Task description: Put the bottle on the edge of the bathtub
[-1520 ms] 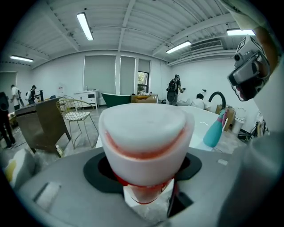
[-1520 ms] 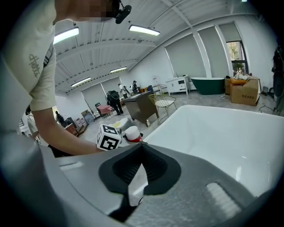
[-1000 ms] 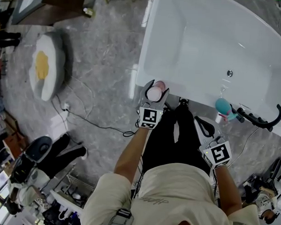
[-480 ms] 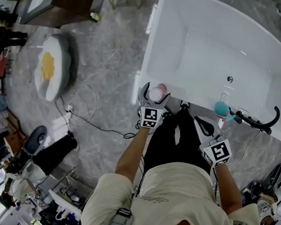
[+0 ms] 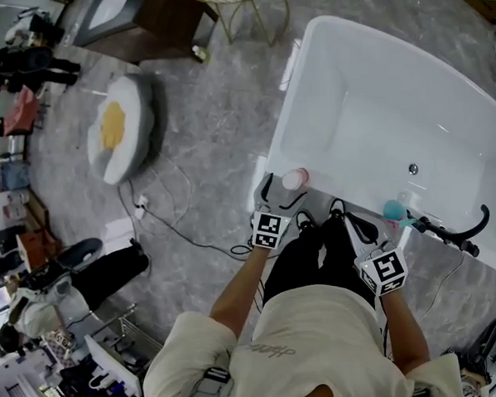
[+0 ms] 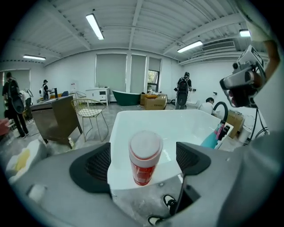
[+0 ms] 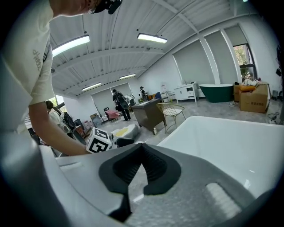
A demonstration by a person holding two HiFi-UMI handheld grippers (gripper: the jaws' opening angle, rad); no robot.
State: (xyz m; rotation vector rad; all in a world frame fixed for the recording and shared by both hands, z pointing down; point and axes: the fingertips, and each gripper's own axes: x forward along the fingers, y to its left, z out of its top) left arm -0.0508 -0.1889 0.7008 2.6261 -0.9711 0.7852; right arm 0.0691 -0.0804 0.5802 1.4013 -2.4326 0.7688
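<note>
Grey marble floor (image 5: 194, 124), white bathtub (image 5: 377, 117) at upper right of the head view, egg-shaped cushion (image 5: 118, 137) at left. We see the bottle (image 5: 295, 179) upright on the tub's near-left corner edge. Left gripper (image 5: 283, 197) points at it, fingers spread wide either side, not touching. Right gripper (image 7: 141, 166) sits at lower right by the tub's near edge, fingers pressed together, empty.

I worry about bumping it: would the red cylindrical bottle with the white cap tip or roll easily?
Probably tippy: the red cylindrical bottle is tall and narrow, standing upright on the narrow white bathtub rim. Being round, it would likely roll once down.
</note>
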